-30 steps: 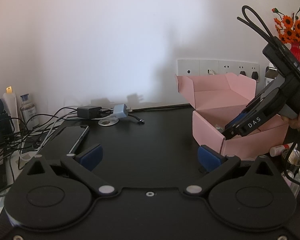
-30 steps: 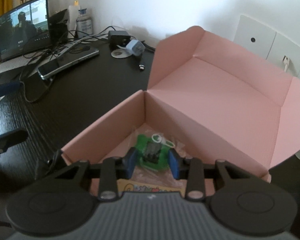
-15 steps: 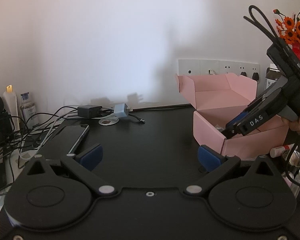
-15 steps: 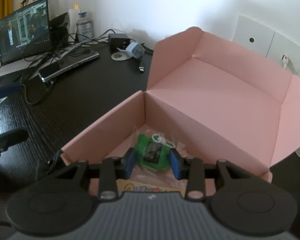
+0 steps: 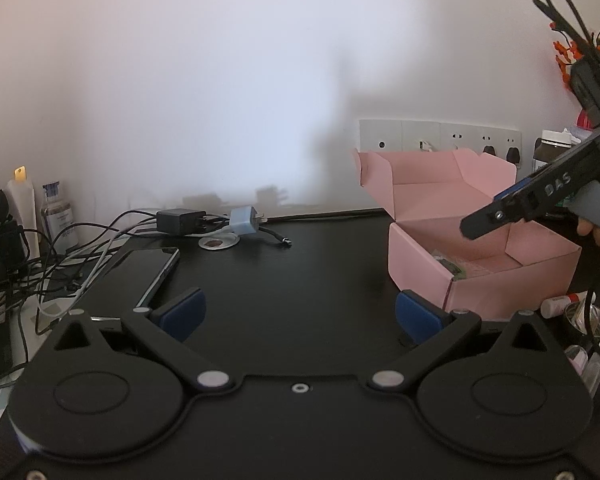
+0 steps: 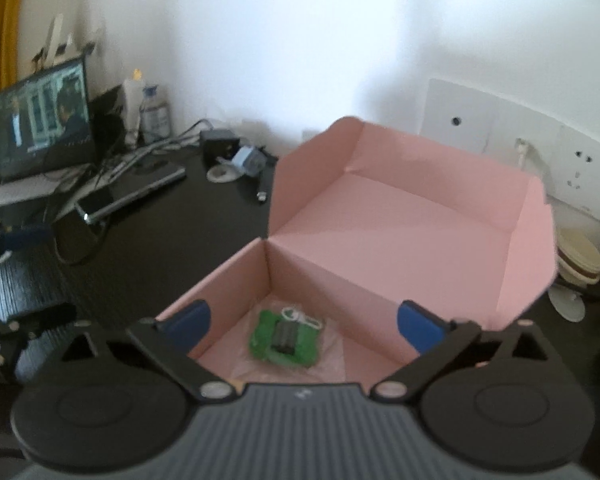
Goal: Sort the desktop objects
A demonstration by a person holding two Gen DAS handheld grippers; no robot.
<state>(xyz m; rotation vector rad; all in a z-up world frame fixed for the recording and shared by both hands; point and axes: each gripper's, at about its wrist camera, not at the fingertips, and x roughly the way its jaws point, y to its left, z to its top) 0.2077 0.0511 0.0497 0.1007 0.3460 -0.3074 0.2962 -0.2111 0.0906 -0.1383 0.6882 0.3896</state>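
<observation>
An open pink cardboard box [image 6: 400,216] stands on the black desk, lid raised; it also shows in the left wrist view [image 5: 416,256]. A green toy in a clear bag [image 6: 286,338] lies on the box floor. My right gripper [image 6: 304,322] is open and empty, raised above the box over the toy; in the left wrist view it [image 5: 484,224] hangs over the box. My left gripper [image 5: 300,314] is open and empty, low over the bare desk left of the box.
Back left are a phone [image 5: 156,268], a black charger [image 5: 180,220], a blue-grey plug [image 5: 242,222], tangled cables and a laptop [image 6: 40,120]. Wall sockets [image 5: 440,140] sit behind the box. Small bottles and a metal cup [image 5: 588,316] crowd the right edge.
My right gripper opened, let go of the green toy in the box and rose above it. My left gripper stayed put.
</observation>
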